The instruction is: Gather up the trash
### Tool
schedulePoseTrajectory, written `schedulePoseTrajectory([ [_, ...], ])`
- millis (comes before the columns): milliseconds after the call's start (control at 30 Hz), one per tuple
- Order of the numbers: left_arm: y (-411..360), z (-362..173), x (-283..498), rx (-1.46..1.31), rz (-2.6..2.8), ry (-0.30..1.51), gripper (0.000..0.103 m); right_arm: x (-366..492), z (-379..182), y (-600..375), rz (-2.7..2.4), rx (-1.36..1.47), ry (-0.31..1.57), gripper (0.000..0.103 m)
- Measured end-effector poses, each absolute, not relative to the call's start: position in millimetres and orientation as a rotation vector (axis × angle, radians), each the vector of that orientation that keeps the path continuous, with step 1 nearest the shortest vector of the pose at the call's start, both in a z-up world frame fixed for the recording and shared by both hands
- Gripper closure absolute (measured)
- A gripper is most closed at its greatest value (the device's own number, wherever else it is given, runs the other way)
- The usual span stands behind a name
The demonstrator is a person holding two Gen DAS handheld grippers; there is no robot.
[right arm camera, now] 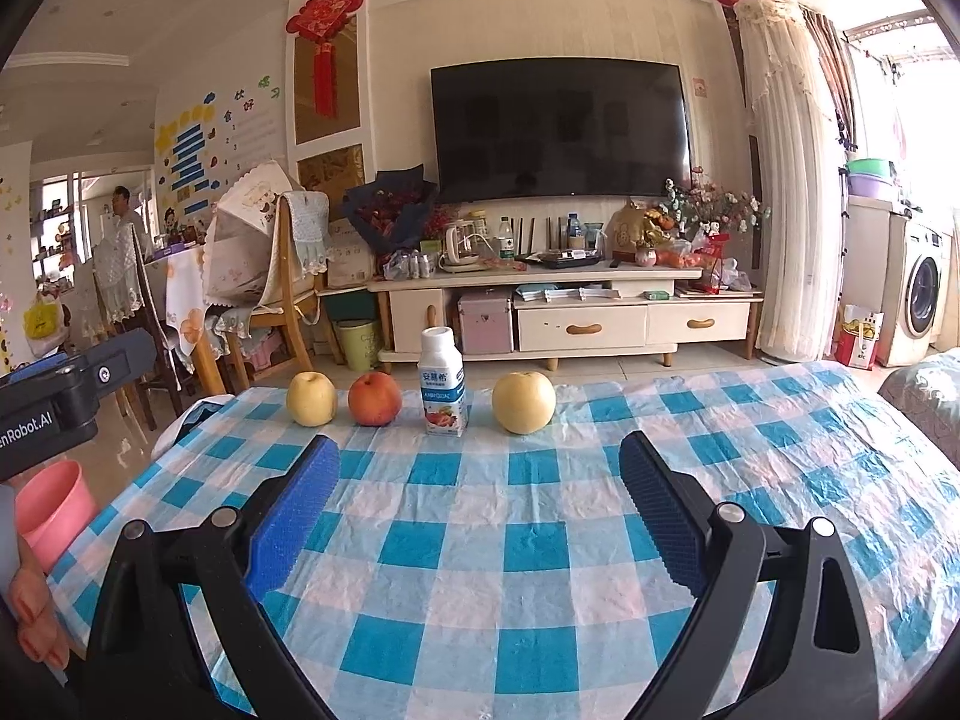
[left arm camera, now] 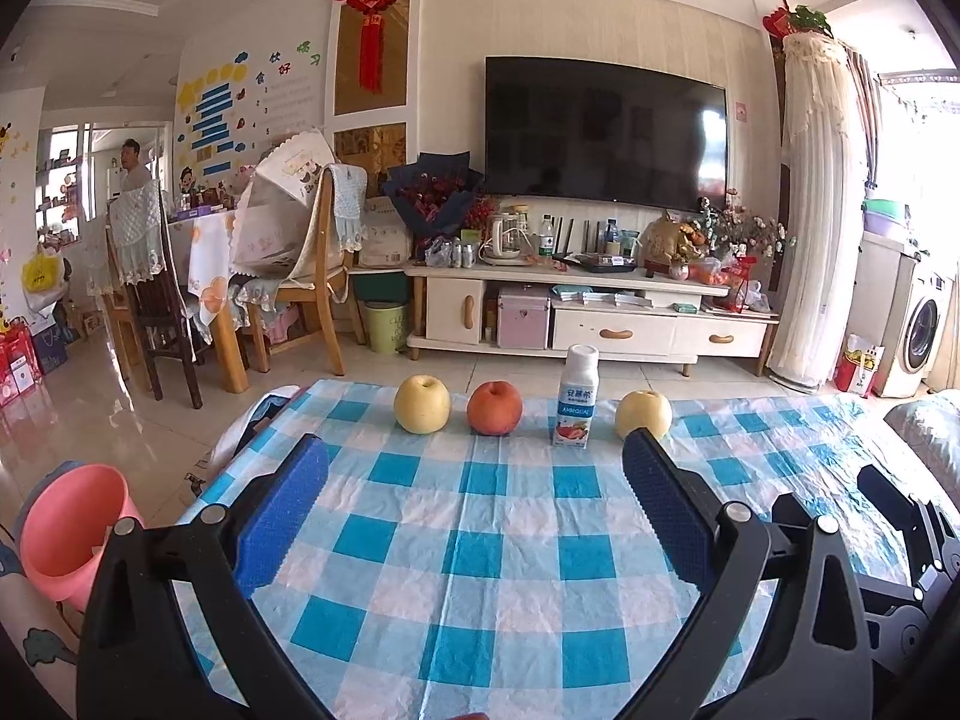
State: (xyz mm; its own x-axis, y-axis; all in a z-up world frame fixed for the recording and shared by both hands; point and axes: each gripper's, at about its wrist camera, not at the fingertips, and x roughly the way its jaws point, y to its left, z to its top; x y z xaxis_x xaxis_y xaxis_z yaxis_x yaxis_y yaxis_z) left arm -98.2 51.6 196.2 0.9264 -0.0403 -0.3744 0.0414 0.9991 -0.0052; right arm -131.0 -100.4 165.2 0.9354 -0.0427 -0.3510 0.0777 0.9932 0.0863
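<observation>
While both tongs hang wide and empty over the near cloth, the bottle (right arm camera: 443,383) stands upright at the table's (right arm camera: 780,450) far edge.

Third in a row of fruit, it has a red apple (right arm camera: 375,399) just to its left and a yellow one (right arm camera: 523,402) to its right. It lies ahead and slightly left of the right gripper (right arm camera: 480,498), ahead and right of the left gripper (left arm camera: 474,495); neither looks clearly nearer. A pink bin (left arm camera: 75,531) sits on the floor off the table's left side, likely the drop spot.

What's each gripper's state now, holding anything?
Left gripper: open, empty, above the blue-and-white checked tablecloth.
Right gripper: open, empty, above the same cloth.
</observation>
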Motion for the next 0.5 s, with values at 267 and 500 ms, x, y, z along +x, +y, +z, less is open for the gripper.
schedulePoseTrajectory([
  [267,45,152,-72,0.018,-0.051,0.468,0.004,-115,146,-105,-0.050,0.114,0.418,0.008],
  [500,35,69,-26,0.028,-0.040,0.702,0.004,-72,101,-108,-0.066,0.125,0.634,0.008],
])
